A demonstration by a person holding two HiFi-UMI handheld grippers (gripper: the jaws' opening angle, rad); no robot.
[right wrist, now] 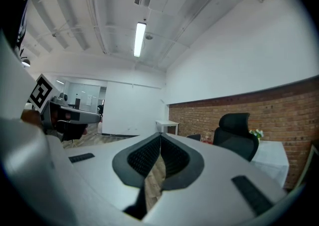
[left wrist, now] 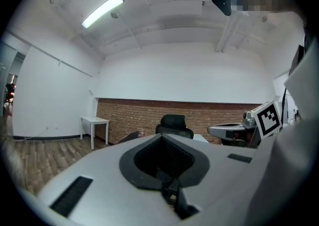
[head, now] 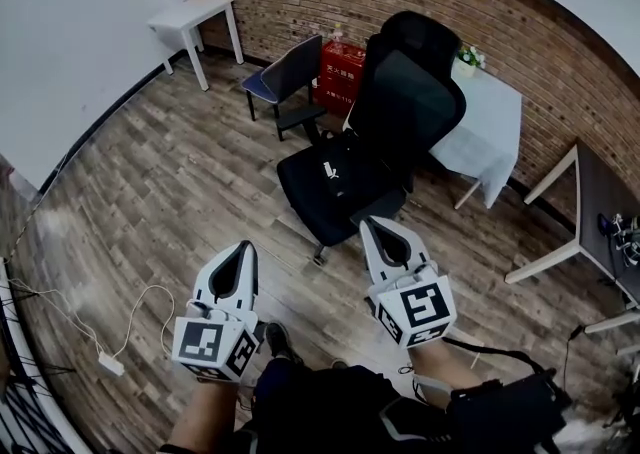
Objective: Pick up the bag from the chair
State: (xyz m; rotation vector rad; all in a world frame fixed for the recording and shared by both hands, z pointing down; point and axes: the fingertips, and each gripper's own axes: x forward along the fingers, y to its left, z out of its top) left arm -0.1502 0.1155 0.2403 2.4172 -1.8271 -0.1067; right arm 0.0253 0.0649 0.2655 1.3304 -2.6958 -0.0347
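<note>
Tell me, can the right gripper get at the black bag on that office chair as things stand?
Probably yes. The bag lies exposed on the seat of the chair, just ahead of the right gripper, with only bare floor between. Its fingers are together, though, so they must open first.

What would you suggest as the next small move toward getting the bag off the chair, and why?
Probably step toward the office chair and bring the right gripper forward over the bag, opening its jaws on the way. Both it and the left gripper are short of the seat, jaws together and empty, while the black bag lies on the seat ahead, untouched.
</note>
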